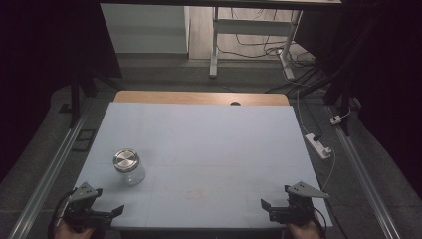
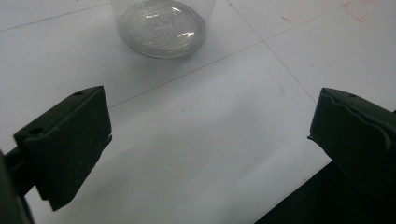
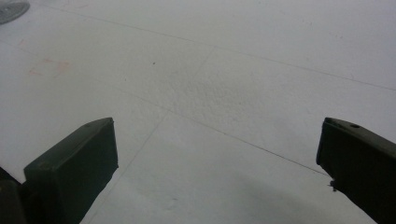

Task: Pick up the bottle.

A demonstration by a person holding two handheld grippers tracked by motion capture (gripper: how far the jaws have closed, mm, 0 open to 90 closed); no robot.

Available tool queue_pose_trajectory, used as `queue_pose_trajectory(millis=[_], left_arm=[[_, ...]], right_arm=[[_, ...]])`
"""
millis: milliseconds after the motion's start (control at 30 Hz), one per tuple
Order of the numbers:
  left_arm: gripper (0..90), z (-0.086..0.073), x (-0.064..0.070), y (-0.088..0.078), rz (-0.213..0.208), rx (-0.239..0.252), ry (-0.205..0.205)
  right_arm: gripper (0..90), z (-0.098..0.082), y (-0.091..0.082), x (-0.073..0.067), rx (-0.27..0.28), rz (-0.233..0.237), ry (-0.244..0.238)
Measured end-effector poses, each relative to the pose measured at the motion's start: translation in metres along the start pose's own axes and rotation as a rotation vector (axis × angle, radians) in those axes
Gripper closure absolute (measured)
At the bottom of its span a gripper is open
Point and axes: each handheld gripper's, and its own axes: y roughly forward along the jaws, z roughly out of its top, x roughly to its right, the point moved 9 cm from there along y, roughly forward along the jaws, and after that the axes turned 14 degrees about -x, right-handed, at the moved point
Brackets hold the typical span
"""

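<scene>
A clear glass jar with a round metal lid stands upright on the left part of the white board. My left gripper rests at the board's near left corner, a short way in front of the jar, jaws wide apart with nothing between them. In the left gripper view the jar's base sits ahead of the open left gripper. My right gripper is at the near right corner, also open and empty. In the right gripper view it stands over bare board.
A strip of wooden tabletop shows beyond the board's far edge. A white power strip with cables lies on the floor to the right. Metal rails run along both sides, and white desk legs stand farther back.
</scene>
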Motion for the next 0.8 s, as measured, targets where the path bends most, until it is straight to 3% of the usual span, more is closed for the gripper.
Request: queue_pose_trajectory(millis=[100, 567, 800], left_arm=[[0.0, 0.0002, -0.0001, 0.0004, -0.013, -0.003, 0.000], [0.0, 0.0022, 0.0005, 0.0038, -0.033, -0.026, 0.007], [0.0, 0.0045, -0.0001, 0.0019, -0.031, 0.003, 0.007]], right_arm=[[0.0, -0.0015, -0.0003, 0.0015, -0.011, -0.010, 0.003], [0.0, -0.0021, 0.0008, -0.0011, -0.019, 0.050, -0.003], [0.0, -0.0023, 0.0008, -0.0017, -0.020, 0.053, -0.010]])
